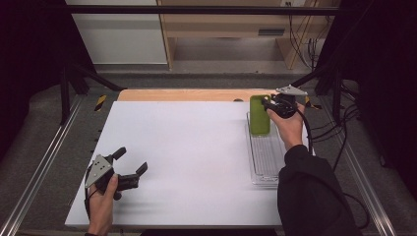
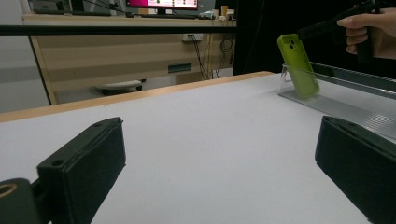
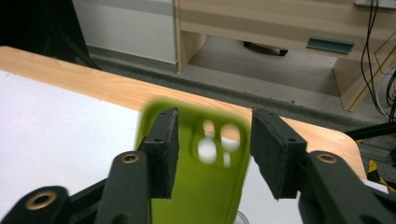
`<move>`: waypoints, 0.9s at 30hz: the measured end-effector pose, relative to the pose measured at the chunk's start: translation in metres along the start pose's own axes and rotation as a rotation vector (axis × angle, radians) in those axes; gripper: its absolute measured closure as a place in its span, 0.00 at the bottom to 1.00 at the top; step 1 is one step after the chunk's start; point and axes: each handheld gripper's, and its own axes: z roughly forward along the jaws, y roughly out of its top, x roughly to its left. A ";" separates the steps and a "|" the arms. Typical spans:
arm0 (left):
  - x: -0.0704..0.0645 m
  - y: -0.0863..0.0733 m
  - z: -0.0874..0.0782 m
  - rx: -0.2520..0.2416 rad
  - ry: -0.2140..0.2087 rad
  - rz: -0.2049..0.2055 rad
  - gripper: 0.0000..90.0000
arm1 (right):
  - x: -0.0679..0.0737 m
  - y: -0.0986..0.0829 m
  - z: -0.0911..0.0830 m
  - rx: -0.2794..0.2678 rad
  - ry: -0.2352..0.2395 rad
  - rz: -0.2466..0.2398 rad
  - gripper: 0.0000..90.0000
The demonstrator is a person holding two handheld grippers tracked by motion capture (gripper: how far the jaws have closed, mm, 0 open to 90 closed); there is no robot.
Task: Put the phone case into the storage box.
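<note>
At about eight o'clock on the white table [image 1: 196, 147], the left gripper [image 1: 132, 164] rests low in the person's left hand [image 1: 104, 201], its jaws spread wide with nothing between them; it points toward three o'clock, well apart from the work.

Over at two o'clock, the green phone case [image 1: 259, 114] stands nearly upright at the far end of the clear ribbed tray [image 1: 265, 157], leaning a little. The right gripper [image 1: 268, 104] reaches in from the three o'clock side at the case's top edge. In the right gripper view its jaws stand apart on either side of the case [image 3: 205, 186], straddling it near the camera cutout; I cannot tell whether either pad touches it, and it does not look clamped.

The likely trouble: the case is light and tall on a narrow footing, so if one pad meets it before the other, it could tip or skid off the tray. Closing high on the soft rim may also let it twist or slip free.
</note>
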 end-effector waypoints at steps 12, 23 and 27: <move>-0.001 0.000 0.000 0.000 -0.002 0.001 0.01 | 0.000 0.002 -0.005 0.009 -0.012 0.023 0.43; -0.002 0.000 0.001 0.002 -0.005 0.001 0.01 | 0.000 0.005 -0.011 0.031 -0.013 0.043 0.25; -0.001 0.000 0.001 0.003 -0.004 0.000 0.01 | 0.001 0.007 -0.013 0.043 -0.025 0.056 0.17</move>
